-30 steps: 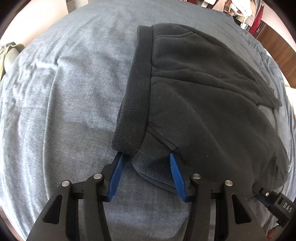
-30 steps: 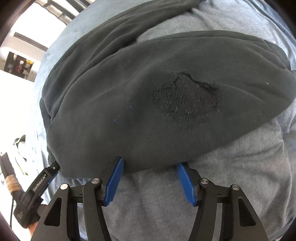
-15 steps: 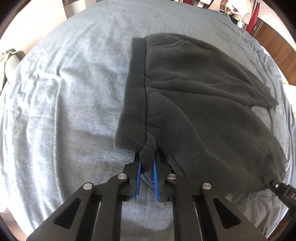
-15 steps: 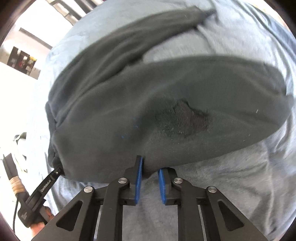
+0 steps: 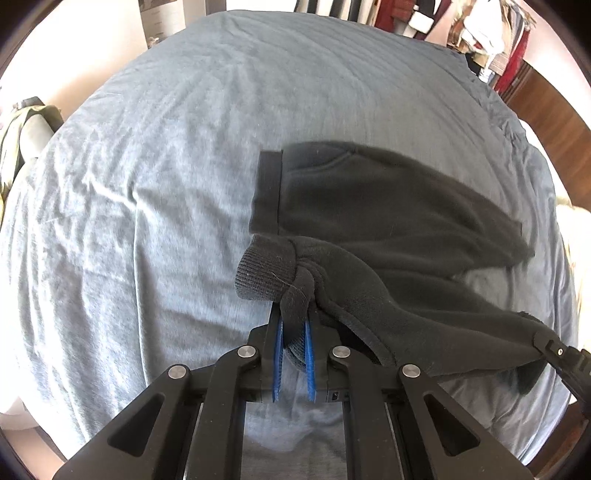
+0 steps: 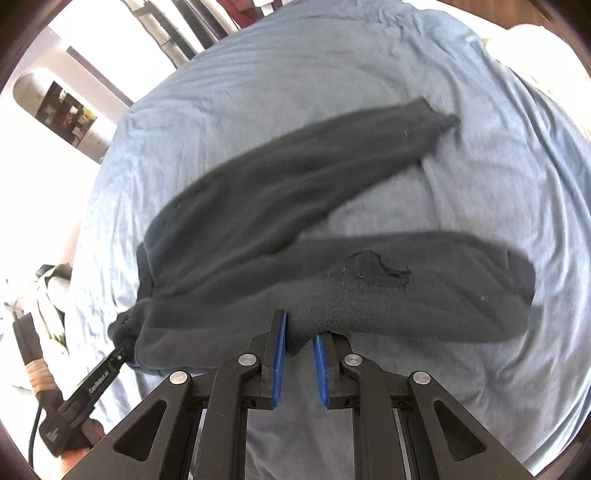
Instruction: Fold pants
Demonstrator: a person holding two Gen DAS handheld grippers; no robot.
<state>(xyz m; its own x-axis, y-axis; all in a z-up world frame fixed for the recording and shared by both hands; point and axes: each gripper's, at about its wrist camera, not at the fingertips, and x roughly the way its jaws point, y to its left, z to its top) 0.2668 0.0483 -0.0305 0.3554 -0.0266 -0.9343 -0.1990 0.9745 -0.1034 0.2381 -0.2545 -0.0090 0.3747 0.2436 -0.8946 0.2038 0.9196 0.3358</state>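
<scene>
Because each claw pinches one edge, left claw (image 5: 293,345) at the waistband, right claw (image 6: 299,345) on a leg, the pants (image 6: 288,236) lift off the bed (image 5: 147,184) to fold over.

This is looking like a bedroom in a home: a wide bed covered in a wrinkled blue-grey soft blanket (image 5: 184,206) is filling most of both views. Beyond its far edge, a crowded row of hanging clothes in red, white and dark fabrics (image 5: 476,33) is showing, and a brown wooden panel (image 5: 546,114) is standing at the side.
</scene>
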